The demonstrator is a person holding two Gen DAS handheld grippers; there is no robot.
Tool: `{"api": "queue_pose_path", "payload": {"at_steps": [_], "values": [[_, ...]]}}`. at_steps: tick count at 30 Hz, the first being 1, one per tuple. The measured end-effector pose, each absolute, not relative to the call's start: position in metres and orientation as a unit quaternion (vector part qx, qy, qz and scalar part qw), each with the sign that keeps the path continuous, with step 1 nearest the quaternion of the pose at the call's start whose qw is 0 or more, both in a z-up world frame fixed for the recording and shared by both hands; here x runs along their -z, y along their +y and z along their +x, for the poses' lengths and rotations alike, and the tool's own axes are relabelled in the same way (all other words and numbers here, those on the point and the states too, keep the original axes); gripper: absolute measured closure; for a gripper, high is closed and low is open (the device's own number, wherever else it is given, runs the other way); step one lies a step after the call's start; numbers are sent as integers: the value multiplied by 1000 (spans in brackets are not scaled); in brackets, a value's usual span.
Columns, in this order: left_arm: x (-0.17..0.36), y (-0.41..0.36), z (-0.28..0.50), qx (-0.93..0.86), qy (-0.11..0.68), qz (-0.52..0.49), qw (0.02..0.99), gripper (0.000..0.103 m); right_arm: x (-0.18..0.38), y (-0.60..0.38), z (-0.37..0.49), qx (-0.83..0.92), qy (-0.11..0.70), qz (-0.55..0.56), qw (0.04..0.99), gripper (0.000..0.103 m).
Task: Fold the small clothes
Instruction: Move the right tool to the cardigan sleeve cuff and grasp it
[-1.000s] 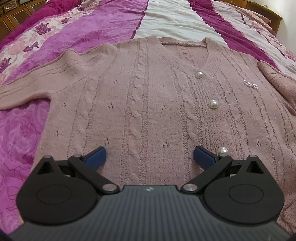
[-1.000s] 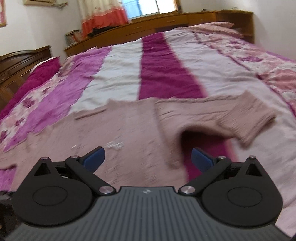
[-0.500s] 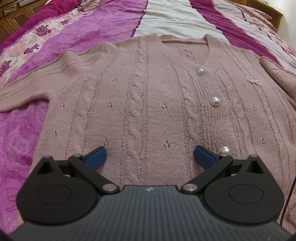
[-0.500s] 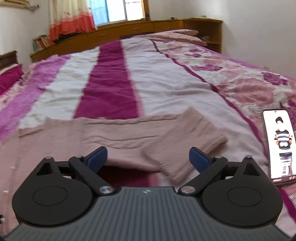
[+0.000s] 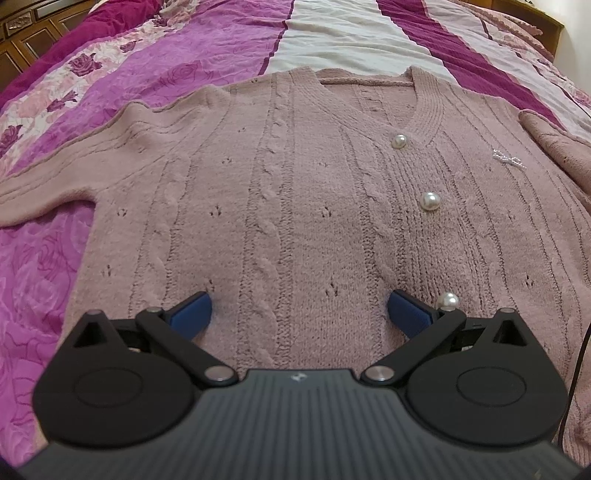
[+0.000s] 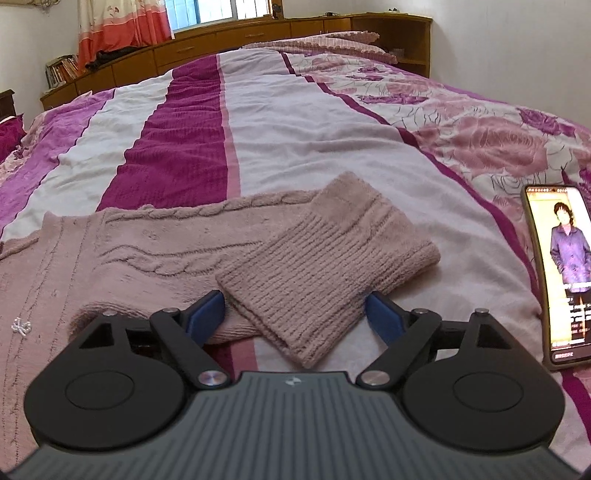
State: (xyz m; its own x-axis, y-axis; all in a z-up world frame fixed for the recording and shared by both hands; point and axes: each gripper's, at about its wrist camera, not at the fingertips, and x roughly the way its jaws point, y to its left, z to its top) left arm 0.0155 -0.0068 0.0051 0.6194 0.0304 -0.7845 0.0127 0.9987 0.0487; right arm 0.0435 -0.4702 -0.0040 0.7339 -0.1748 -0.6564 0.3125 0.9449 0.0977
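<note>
A dusty-pink cable-knit cardigan [image 5: 295, 192] with pearl buttons [image 5: 429, 201] lies flat on the bed, front up. My left gripper [image 5: 299, 314] hovers open over its lower front, nothing between the blue pads. In the right wrist view the cardigan's sleeve [image 6: 173, 251] stretches across, its ribbed cuff [image 6: 317, 280] folded back. My right gripper [image 6: 295, 317] straddles the near corner of that cuff; its jaws are closing, and the pads stand apart from the knit on both sides.
The bed has a quilt [image 6: 288, 122] striped in magenta, white and rose print. A phone [image 6: 561, 273] with a lit screen lies on the quilt just right of the cuff. Wooden cabinets [image 6: 258, 33] line the far wall; a black cable [image 5: 576, 369] hangs at the right.
My right gripper swung right along the sleeve and dropped toward the cuff, narrowing its jaws slightly; the phone came into view. The left gripper stayed over the cardigan's front.
</note>
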Motion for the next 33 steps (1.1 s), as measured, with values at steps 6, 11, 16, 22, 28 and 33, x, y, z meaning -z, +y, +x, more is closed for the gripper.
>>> {"api": "queue_pose_path", "payload": {"at_steps": [6,11,16,22,28,33], "values": [[-5,-9,17,-6,435,28,900,0,4,-471,42,124,332,89,931,15],[-4,-9,17,-6,435,28,900,0,-1,-467,39,126,319,61,937,17],[-4,-10,18,-6,434,29,900,0,-7,-457,33,132,301,9,944,18],[-3,-11,18,-7,432,33,901,0,-7,-450,38,114,301,-44,946,20],[-3,-12,19,-6,429,35,903,0,8,-452,45,96,312,-40,945,39],[-2,-13,18,-6,428,36,903,0,8,-450,48,94,308,-45,946,65]]}}
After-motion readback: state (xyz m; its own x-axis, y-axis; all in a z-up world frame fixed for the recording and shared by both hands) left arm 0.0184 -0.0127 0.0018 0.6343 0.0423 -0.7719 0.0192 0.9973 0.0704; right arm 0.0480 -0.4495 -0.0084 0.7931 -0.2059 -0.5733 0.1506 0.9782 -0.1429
